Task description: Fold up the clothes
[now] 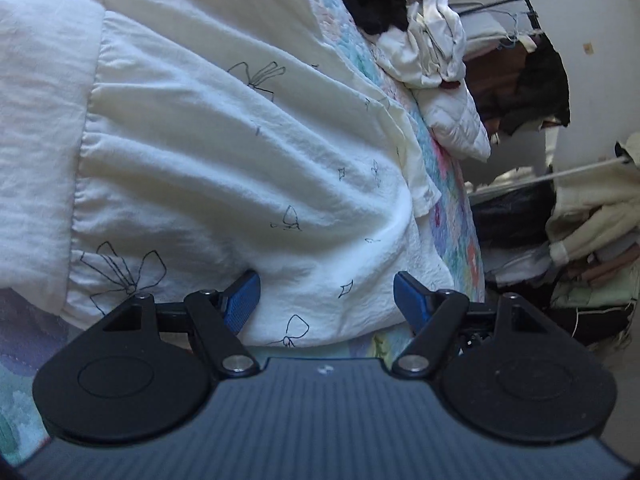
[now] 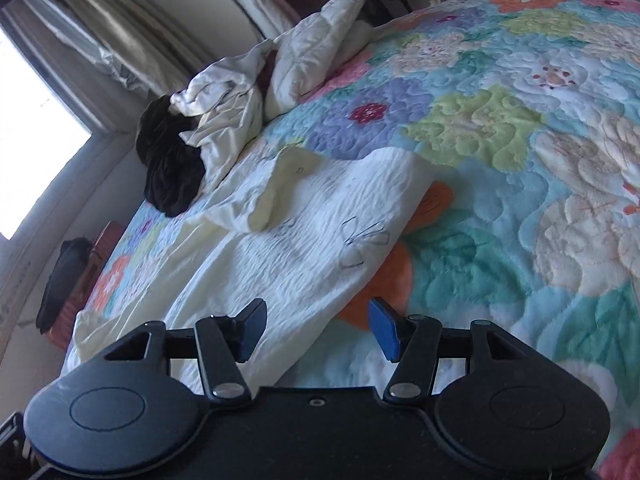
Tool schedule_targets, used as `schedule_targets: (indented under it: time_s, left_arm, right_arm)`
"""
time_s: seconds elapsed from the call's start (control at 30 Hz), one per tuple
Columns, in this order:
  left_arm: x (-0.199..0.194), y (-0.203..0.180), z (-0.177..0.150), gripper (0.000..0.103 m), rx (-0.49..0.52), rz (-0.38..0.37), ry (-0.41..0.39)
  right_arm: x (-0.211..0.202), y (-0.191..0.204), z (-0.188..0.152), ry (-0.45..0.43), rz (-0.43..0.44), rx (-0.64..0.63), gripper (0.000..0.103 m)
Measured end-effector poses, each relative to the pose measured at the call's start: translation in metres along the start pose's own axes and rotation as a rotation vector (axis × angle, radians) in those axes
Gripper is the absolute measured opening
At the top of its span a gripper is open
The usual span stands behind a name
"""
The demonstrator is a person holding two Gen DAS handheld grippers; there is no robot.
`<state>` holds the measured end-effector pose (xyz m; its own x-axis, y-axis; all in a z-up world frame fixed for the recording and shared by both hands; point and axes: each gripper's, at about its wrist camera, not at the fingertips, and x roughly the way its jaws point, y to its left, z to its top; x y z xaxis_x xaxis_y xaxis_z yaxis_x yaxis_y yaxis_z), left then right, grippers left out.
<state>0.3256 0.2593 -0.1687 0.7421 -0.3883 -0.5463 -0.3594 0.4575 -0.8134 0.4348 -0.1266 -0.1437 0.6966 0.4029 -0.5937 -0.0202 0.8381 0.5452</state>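
Observation:
A white garment with black bow line drawings [image 1: 224, 168] lies spread and creased on the flowered quilt [image 2: 500, 168]. It also shows in the right wrist view [image 2: 304, 240]. My left gripper [image 1: 326, 300] is open, close above the garment's near edge, its blue pads on either side of a fold. My right gripper [image 2: 318, 328] is open over the garment's side edge, its left finger above the cloth and its right finger above the quilt. Neither holds anything.
A pile of clothes lies at the far end of the bed: a black garment [image 2: 168, 164], crumpled white cloth [image 2: 224, 112] and a white padded piece [image 2: 316, 56]. Clothes racks with hanging clothes [image 1: 540, 80] and stacked laundry [image 1: 580, 240] stand beside the bed. A window [image 2: 28, 128] is at left.

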Motion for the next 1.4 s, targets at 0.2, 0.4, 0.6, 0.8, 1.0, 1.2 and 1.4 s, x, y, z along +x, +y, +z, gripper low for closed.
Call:
schedule_targets:
  time_s: [0.2, 0.4, 0.6, 0.8, 1.0, 1.2, 1.4]
  left_arm:
    - [0.003, -0.012, 0.011, 0.071, 0.149, 0.129, -0.083]
    - [0.013, -0.069, -0.013, 0.070, 0.604, 0.453, -0.075]
    - [0.034, -0.078, -0.028, 0.071, 0.711, 0.566, 0.018]
    - [0.025, -0.088, -0.011, 0.071, 0.654, 0.522, -0.008]
    - [0.033, -0.114, 0.010, 0.071, 0.635, 0.501, -0.029]
    - [0.049, -0.110, 0.036, 0.070, 0.620, 0.523, -0.027]
    - [0.064, -0.092, 0.065, 0.070, 0.610, 0.571, -0.027]
  right_arm:
    - [0.038, -0.012, 0.026, -0.072, 0.019, -0.063, 0.036]
    - [0.006, 0.009, 0.041, -0.223, 0.019, -0.311, 0.002]
    - [0.011, -0.004, 0.050, -0.098, -0.104, -0.399, 0.005]
    - [0.005, 0.003, 0.049, -0.103, -0.310, -0.416, 0.025]
    - [-0.008, 0.058, 0.054, -0.079, -0.155, -0.474, 0.043]
    - [0.053, 0.095, 0.046, 0.130, -0.049, -0.528, 0.061]
    - [0.119, 0.112, 0.046, 0.176, -0.111, -0.712, 0.049]
